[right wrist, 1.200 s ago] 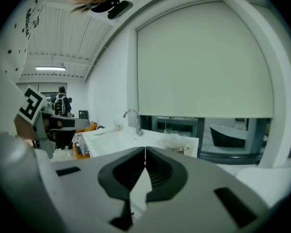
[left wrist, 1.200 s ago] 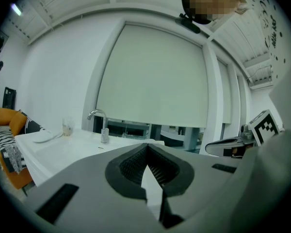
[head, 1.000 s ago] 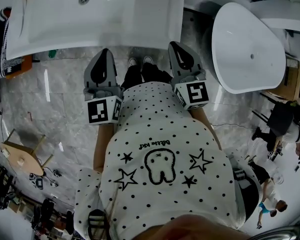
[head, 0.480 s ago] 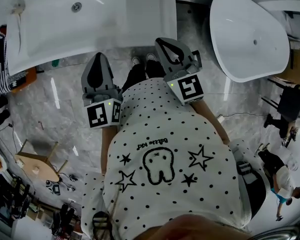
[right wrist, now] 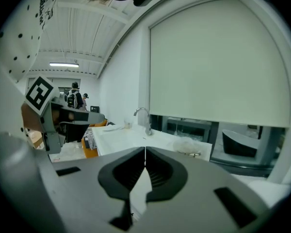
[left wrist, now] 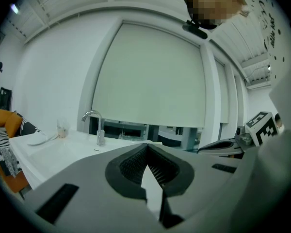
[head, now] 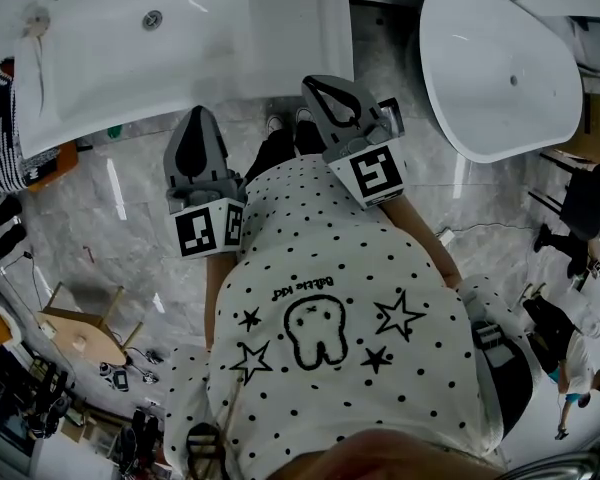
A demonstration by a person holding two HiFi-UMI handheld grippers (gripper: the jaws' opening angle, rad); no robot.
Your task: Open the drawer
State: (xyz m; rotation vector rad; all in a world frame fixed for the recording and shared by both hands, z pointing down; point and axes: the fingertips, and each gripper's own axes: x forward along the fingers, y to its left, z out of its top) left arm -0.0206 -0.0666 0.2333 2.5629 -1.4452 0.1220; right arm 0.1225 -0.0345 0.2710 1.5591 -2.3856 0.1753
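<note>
A white vanity counter [head: 290, 28] with a sunken basin stands straight ahead of me in the head view; no drawer front shows in any view. My left gripper [head: 196, 114] hovers just short of the counter's front edge, jaws shut and empty. My right gripper [head: 316, 82] reaches under that edge, angled left, also shut on nothing. In the left gripper view the gripper [left wrist: 146, 145] points over the counter toward a chrome faucet [left wrist: 93, 116]. From the right gripper view its gripper [right wrist: 145, 149] faces the same faucet [right wrist: 143, 113].
A white freestanding bathtub [head: 500, 68] sits to the right of the counter. An orange seat [head: 48, 164] lies at the left, a small wooden table [head: 80, 334] lower left. People [head: 572, 230] stand at the far right. Grey marble floor [head: 130, 218] lies underfoot.
My right gripper has shifted left toward the counter edge and rolled a little. The left gripper has stayed put. The head view has slid slightly.
</note>
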